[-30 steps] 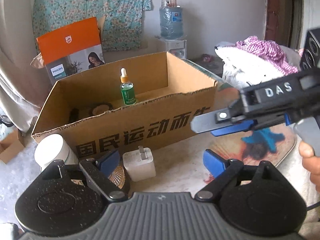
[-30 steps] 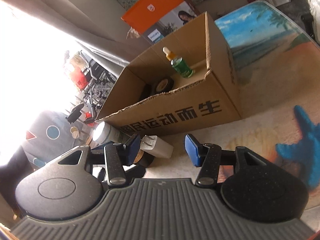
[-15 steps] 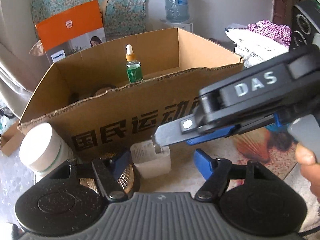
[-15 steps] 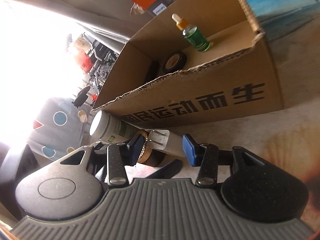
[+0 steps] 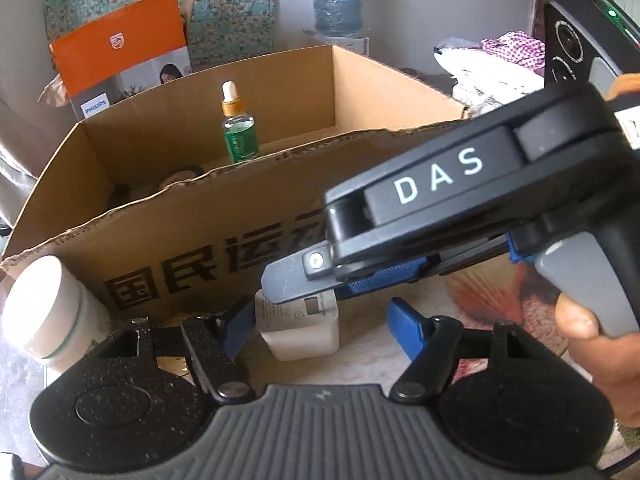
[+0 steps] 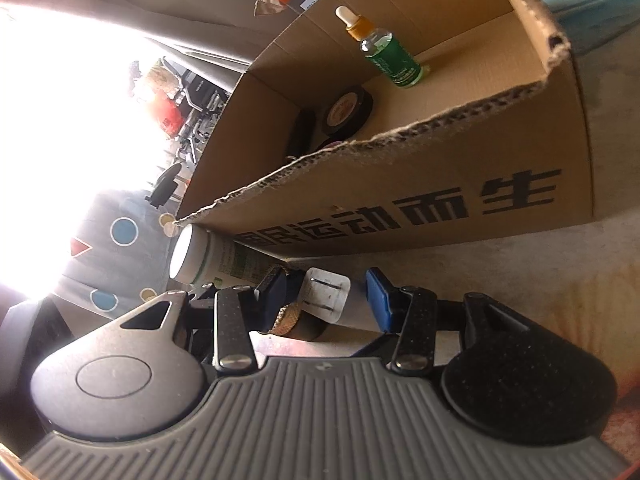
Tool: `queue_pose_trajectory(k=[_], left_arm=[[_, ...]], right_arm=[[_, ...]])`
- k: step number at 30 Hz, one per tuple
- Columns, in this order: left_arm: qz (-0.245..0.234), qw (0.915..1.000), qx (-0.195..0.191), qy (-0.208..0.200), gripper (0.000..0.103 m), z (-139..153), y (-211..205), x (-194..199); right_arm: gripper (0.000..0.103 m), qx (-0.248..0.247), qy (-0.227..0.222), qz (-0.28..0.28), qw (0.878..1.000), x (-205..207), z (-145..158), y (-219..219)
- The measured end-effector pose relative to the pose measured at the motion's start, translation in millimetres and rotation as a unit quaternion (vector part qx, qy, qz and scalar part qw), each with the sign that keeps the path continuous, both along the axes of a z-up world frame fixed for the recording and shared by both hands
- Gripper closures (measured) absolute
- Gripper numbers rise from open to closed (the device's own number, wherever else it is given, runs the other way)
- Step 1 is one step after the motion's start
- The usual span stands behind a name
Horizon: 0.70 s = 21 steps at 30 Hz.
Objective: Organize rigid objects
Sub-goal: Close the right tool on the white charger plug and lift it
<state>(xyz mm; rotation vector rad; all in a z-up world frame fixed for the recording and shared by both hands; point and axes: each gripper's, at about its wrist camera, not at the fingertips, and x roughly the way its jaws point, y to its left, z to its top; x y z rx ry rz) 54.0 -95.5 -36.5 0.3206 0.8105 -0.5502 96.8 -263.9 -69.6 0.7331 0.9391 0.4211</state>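
Right gripper (image 6: 326, 294) spread wide around the white charger (image 6: 326, 292), prongs facing the camera, blue pads just beside its flanks but not yet closed; left gripper (image 5: 320, 320) likewise spread wide, empty, with the charger (image 5: 298, 326) between its fingers on the tabletop (image 5: 360, 344) in front of the cardboard box (image 5: 248, 240). To grasp well: centre the pads on the flat sides, below the prongs, squeeze squarely, lift clear of the torn front rim, then lower inside near the green dropper bottle (image 6: 390, 56) and black tape roll (image 6: 346, 112). White jar (image 6: 212, 258) and the gold-ribbed round object (image 6: 286, 316) close by on the left, probably easy to nudge. Compared with one second ago: right gripper advanced from well back to straddling the charger; both views nearer the box.
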Motion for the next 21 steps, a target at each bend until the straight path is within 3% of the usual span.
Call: queue_pose_trajectory(k=[8, 15, 21], left_arm=[[-0.050, 0.9979, -0.041, 0.011, 0.030, -2.2, -21.3, -17.0], [-0.055, 0.9982, -0.013, -0.021, 0.031, -10.4, -28.0, -25.7], [-0.045, 0.9987, 0.004, -0.026, 0.044, -21.2, -34.7, -22.2]], right_arm=[[0.058, -0.014, 0.014, -0.033, 0.999, -26.1, 1.8, -28.3], [0.058, -0.017, 0.009, -0.077, 0.997, -53.9, 9.6, -51.2], [0.057, -0.021, 0.012, -0.068, 0.997, -58.1, 6.7, -43.8]])
